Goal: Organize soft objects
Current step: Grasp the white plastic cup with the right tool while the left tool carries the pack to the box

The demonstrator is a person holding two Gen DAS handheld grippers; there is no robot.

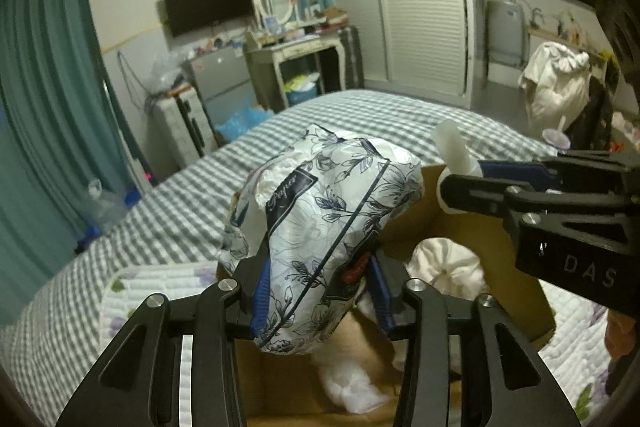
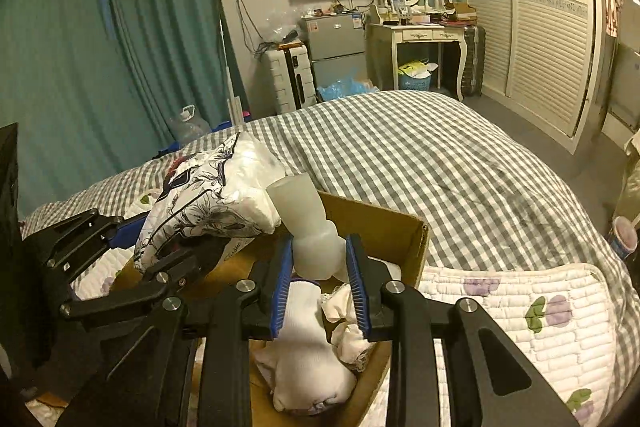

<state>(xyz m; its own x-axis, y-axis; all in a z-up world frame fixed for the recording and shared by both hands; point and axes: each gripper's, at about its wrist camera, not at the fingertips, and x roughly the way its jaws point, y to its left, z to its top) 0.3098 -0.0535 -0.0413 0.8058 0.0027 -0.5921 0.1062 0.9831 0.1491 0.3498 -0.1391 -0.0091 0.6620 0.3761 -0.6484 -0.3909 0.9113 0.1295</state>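
Note:
My left gripper (image 1: 320, 291) is shut on a floral-printed tissue pack (image 1: 328, 211) and holds it above the open cardboard box (image 1: 472, 227). The pack also shows in the right wrist view (image 2: 208, 199), with the left gripper (image 2: 132, 251) on it. My right gripper (image 2: 320, 279) is shut on a soft translucent white bottle (image 2: 308, 223) over the same box (image 2: 384, 223). The bottle shows in the left wrist view (image 1: 456, 151) with the right gripper (image 1: 472, 183). White cloths (image 2: 308, 355) lie inside the box.
The box sits on a quilted floral mat (image 2: 520, 311) on a grey checked bed (image 2: 420, 155). A drink cup (image 2: 624, 235) stands at the right bed edge. A dresser (image 2: 420, 39), fridge (image 2: 336, 43) and wardrobe (image 2: 552, 11) stand beyond.

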